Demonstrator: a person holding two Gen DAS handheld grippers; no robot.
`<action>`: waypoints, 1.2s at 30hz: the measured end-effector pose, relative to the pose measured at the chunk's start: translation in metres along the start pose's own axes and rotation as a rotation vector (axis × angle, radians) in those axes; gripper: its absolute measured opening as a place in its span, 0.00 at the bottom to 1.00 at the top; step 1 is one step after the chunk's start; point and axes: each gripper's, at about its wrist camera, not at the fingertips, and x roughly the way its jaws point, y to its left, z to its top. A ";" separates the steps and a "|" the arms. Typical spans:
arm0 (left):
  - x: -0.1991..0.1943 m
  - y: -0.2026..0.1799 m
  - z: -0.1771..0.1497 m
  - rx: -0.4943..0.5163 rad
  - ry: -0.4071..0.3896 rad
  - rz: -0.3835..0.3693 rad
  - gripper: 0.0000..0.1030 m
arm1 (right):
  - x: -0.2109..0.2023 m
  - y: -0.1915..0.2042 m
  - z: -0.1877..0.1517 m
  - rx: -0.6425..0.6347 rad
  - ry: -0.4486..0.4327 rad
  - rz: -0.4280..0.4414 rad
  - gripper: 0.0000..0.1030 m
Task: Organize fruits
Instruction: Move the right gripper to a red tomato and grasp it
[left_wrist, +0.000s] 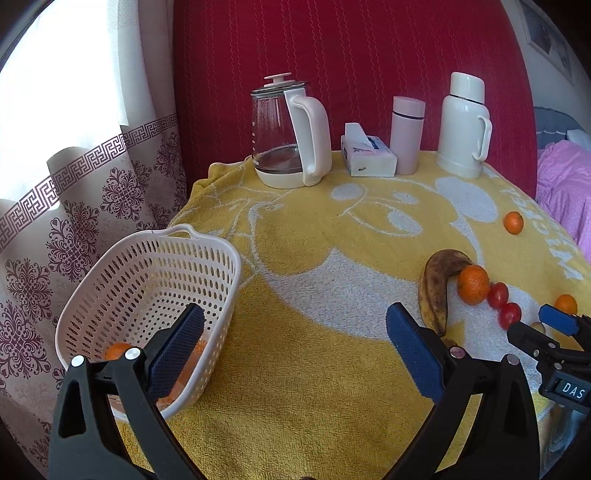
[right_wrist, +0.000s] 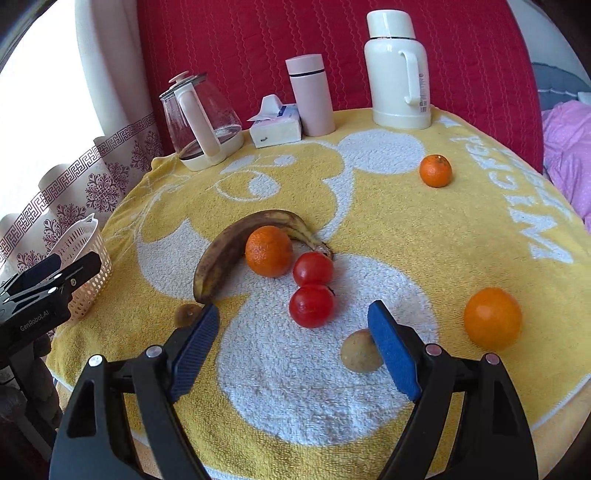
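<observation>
A white perforated basket (left_wrist: 122, 273) stands at the table's left edge with an orange (left_wrist: 117, 350) inside. My left gripper (left_wrist: 295, 339) is open and empty, its left finger over the basket's near wall. On the yellow towel lie a spotted banana (right_wrist: 236, 243), an orange (right_wrist: 269, 251) against it, two tomatoes (right_wrist: 313, 267) (right_wrist: 311, 305), a small tan fruit (right_wrist: 360, 350), a large orange (right_wrist: 492, 318) and a far orange (right_wrist: 435, 170). My right gripper (right_wrist: 293, 334) is open and empty, just in front of the nearer tomato.
Along the back stand a glass kettle (left_wrist: 288, 140), a tissue box (left_wrist: 367, 153), a pink tumbler (left_wrist: 406, 134) and a white thermos (left_wrist: 465, 125). A red padded wall rises behind, a curtain (left_wrist: 74, 184) hangs left, pink bedding (left_wrist: 565, 192) lies right.
</observation>
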 end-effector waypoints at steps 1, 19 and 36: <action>0.001 -0.002 -0.001 0.009 0.004 -0.001 0.97 | 0.000 -0.003 0.000 0.000 0.007 -0.008 0.80; 0.014 -0.031 -0.014 0.115 0.043 0.011 0.97 | 0.021 0.000 0.010 -0.108 0.095 -0.022 0.50; 0.011 -0.062 -0.027 0.135 0.074 -0.233 0.94 | 0.003 -0.005 0.002 -0.142 0.059 -0.055 0.30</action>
